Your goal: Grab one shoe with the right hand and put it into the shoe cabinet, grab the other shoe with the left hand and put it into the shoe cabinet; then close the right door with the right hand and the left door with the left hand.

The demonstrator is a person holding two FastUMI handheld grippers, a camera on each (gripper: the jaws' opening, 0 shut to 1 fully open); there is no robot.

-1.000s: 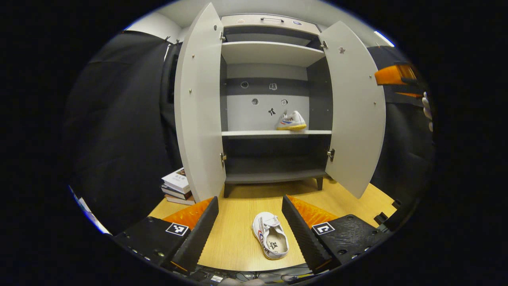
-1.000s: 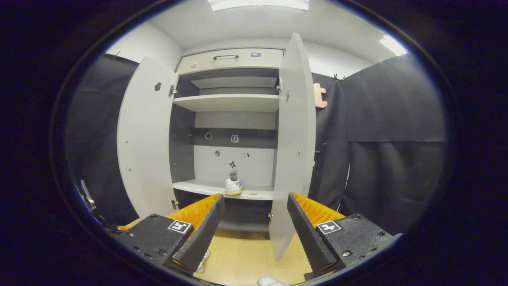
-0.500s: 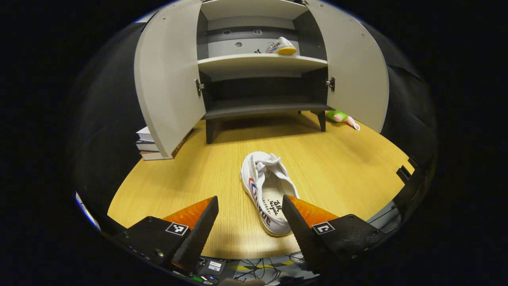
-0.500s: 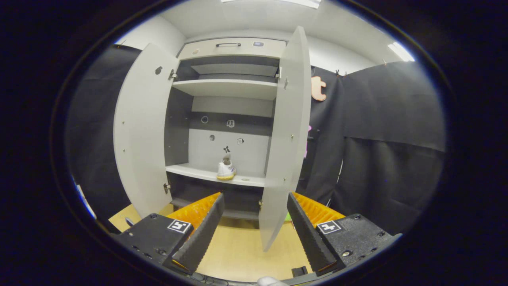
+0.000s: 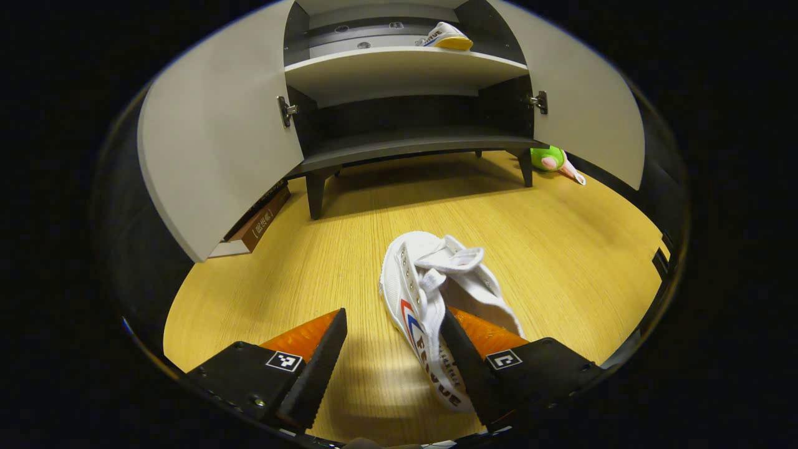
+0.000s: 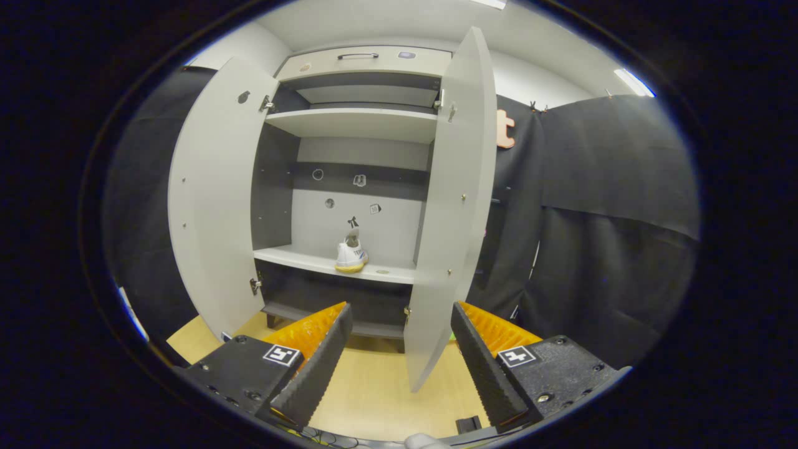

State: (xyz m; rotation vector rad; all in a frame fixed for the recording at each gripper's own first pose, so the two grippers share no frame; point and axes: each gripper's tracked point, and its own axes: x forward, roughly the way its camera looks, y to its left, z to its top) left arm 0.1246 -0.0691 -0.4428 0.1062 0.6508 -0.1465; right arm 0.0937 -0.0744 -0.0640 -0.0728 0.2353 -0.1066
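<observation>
left gripper view: left claw (image 5: 389,362) spread wide, low over white canvas shoe (image 5: 436,299) lying on the yellow wood-grain tabletop (image 5: 299,274), one finger at the shoe's heel opening | second white shoe with yellow sole (image 5: 446,36) on grey cabinet's middle shelf (image 5: 399,62) | right gripper view: right claw (image 6: 399,355) open, empty, facing grey right door (image 6: 452,206) | both doors open

Both grippers' fingers (image 5: 312,374) (image 6: 480,368) seemingly spread apart.

Yellow wooden floor (image 5: 561,249) — small green and pink soft toy (image 5: 551,160) lying on it, brown flat book (image 5: 257,217) at side.
</observation>
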